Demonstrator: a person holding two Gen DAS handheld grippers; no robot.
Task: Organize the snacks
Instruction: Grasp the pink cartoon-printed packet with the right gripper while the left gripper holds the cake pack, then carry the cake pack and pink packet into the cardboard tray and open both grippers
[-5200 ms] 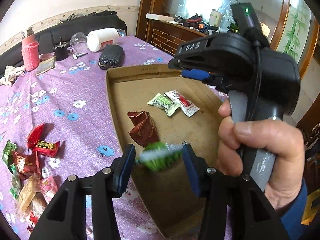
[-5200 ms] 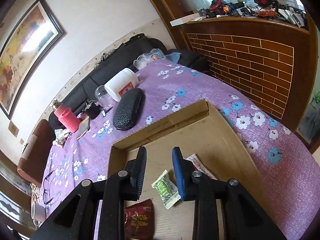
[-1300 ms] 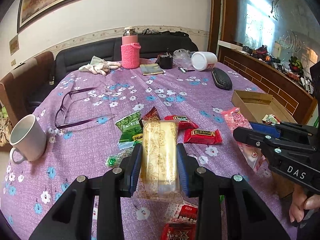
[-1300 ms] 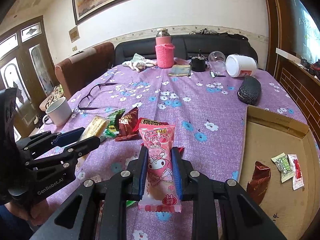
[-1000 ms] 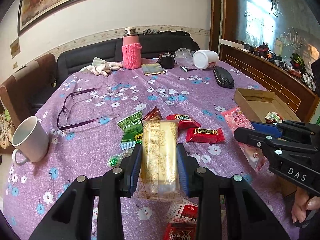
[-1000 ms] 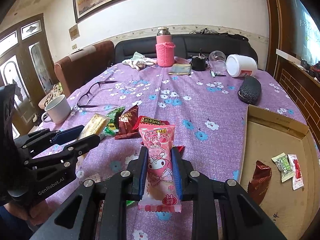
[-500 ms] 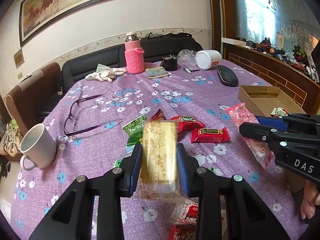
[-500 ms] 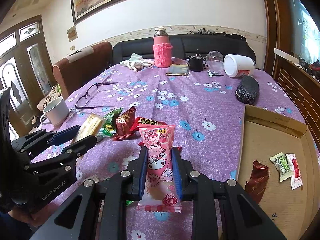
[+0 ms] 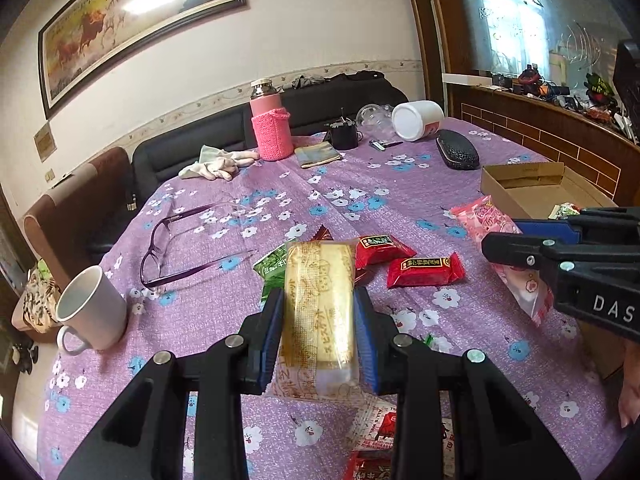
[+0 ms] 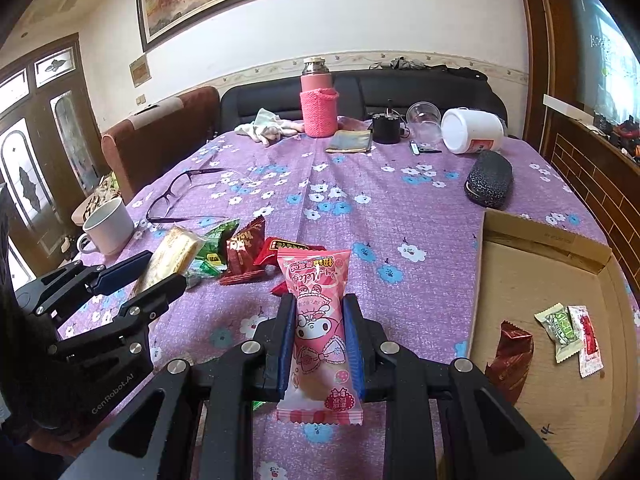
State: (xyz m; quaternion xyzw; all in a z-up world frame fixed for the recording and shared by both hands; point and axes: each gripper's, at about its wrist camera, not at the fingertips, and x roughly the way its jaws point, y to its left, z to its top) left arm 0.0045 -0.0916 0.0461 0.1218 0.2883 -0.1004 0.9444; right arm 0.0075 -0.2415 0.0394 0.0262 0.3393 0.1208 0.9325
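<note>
left fingers [image 9: 320, 312] clamp yellow cake pack [image 9: 318, 308]; right fingers [image 10: 319, 320] clamp pink snack bag [image 10: 318, 320].

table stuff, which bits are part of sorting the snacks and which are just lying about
Part of the job:
- yellow snack pack in the left gripper
- pink snack pack in the right gripper
- loose wrapped snacks
- cardboard box

Just lying about:
- white mug
- glasses
- pink flask
- black case
- white jar

Yellow wafer pack [image 9: 319, 304] and pink cartoon snack bag [image 10: 318, 320] held upright, cardboard box [image 10: 544, 240] holding four small snacks
</note>
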